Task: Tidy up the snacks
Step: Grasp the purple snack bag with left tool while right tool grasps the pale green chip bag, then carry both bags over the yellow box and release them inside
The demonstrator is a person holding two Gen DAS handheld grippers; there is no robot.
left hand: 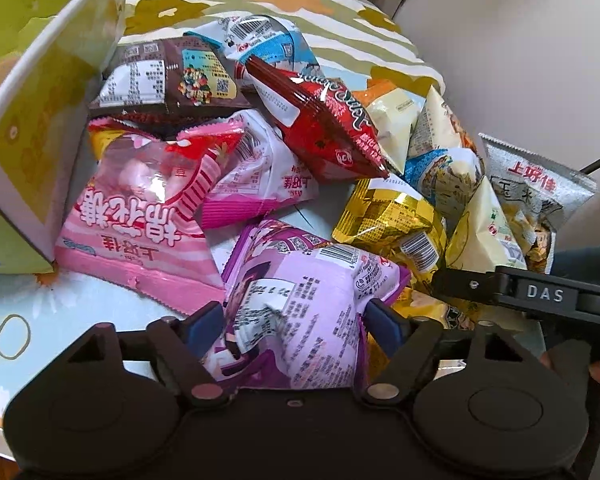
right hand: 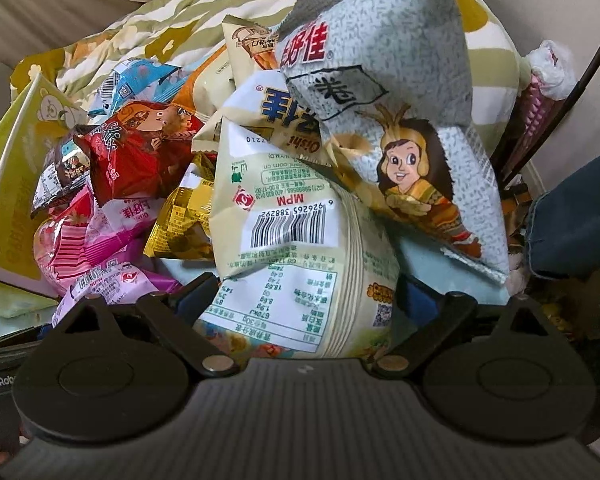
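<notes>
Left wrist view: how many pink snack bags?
2. The pink marshmallow bag lies beside the box; the pink-and-white bag sits right of it, under the red bag. The pile may hide others.

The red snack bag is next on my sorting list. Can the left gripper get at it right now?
Probably not yet: the left gripper is already shut on the purple snack bag. The red snack bag lies uncovered on top of the pile, so the way looks free afterwards.

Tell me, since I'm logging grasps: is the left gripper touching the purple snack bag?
Touching. Left wrist view shows the left gripper pinching the purple snack bag.
</notes>
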